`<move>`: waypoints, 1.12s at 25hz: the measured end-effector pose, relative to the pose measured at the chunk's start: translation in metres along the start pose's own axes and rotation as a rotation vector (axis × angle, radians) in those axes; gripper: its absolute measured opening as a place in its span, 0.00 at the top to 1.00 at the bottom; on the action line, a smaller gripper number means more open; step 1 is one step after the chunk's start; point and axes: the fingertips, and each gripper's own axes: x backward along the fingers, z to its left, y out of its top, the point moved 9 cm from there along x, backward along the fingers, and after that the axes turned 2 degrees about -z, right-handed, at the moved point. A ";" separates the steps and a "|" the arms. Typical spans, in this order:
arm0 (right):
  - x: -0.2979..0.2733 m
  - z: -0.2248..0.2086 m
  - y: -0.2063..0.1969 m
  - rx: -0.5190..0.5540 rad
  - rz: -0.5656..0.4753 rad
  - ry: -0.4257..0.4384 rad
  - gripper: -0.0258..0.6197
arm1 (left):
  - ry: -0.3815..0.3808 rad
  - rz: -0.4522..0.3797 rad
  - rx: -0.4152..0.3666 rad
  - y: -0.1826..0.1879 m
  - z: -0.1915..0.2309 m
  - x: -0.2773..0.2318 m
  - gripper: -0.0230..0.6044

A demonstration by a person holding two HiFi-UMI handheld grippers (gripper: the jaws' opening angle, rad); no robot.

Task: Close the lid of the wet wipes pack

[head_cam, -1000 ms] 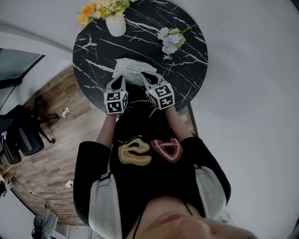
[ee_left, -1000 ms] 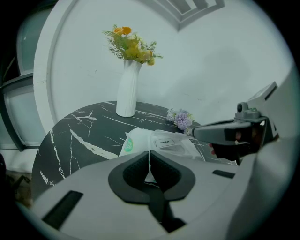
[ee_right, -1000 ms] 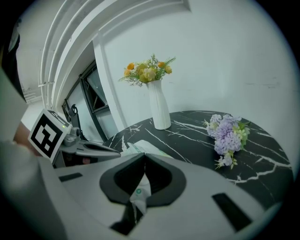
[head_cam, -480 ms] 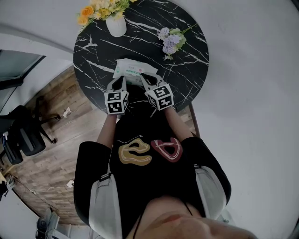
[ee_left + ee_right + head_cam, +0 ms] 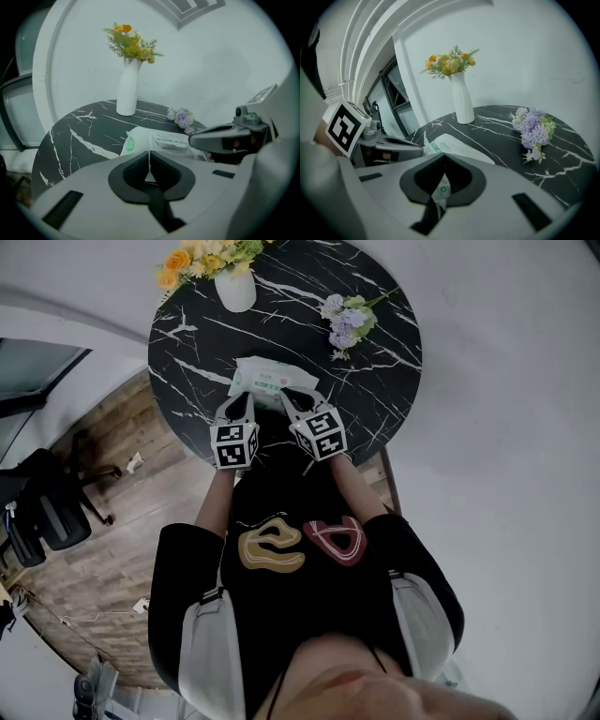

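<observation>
The pack [image 5: 268, 379] lies flat on the near half of the round black table [image 5: 380, 381], a little to the left of its middle. Its white top with green print faces up. Whether the lid is down cannot be told in any view.

The left gripper [image 5: 149, 154] has its jaws pressed together at the tips and nothing is between them. The pack shows just beyond them and through the small hollow behind the tips. The right gripper [image 5: 443, 157] also has its jaws together and holds nothing, and a piece of the pack with a green mark shows through its hollow.

In the head view both grippers stand side by side at the near edge of the pack, the left one at its left corner, the right one at its right corner. It is not clear if the tips touch it.

A white vase [image 5: 234, 289] with yellow flowers stands at the far left edge. A purple bunch [image 5: 344, 320] lies at the far right, well apart from the pack.
</observation>
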 end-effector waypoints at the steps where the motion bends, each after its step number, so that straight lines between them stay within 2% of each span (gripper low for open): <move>1: -0.001 0.000 0.000 0.000 0.003 0.001 0.94 | 0.001 0.001 0.001 0.000 0.001 0.000 0.93; 14: -0.017 0.005 0.000 0.023 0.036 0.025 0.94 | -0.001 0.010 0.006 -0.001 0.003 -0.005 0.93; 28: -0.028 0.011 0.000 0.107 0.110 0.020 0.94 | -0.009 0.012 0.020 -0.004 0.004 -0.008 0.93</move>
